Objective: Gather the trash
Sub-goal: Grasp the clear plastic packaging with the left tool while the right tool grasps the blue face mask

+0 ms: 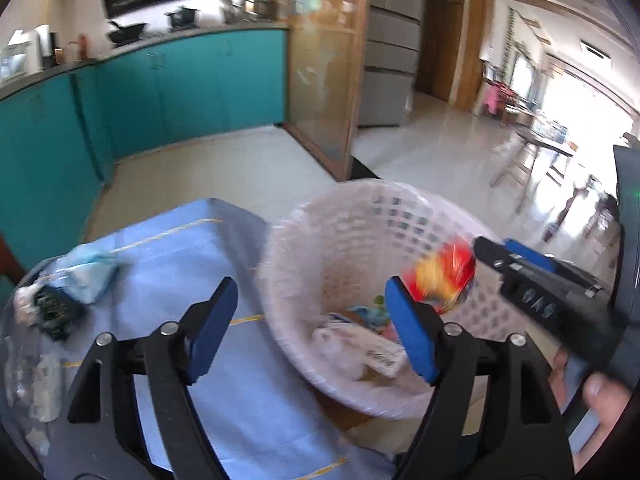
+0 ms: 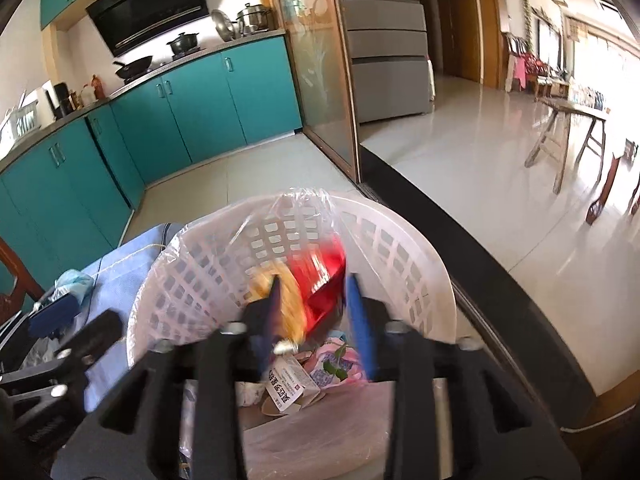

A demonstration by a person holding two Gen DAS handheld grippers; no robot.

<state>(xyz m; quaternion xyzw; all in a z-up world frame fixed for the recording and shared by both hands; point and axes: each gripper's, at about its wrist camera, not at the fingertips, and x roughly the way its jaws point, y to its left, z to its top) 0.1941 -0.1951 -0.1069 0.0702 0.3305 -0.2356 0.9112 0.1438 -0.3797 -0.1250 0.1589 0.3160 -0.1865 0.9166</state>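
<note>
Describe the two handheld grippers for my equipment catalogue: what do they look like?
Both look alike. The left gripper has black angular linkage arms joined by silver round rivets, ending in flat blue fingers. The right gripper shows the same black frame, silver rivets and blue fingers. No cables show; a bare hand is visible, no sleeve.

Left gripper (image 1: 312,322): black plastic scissor-style arms filling the lower frame, silver round rivets at the pivots, flat blue rubber pads (image 1: 408,330) on the finger tips. Right gripper (image 2: 316,312): same build, black arms, silver rivets, blue pads (image 2: 362,320); in the left view it shows at right with white markings on its black body. Thumb (image 1: 600,394) at lower right edge, no sleeve visible.
</note>
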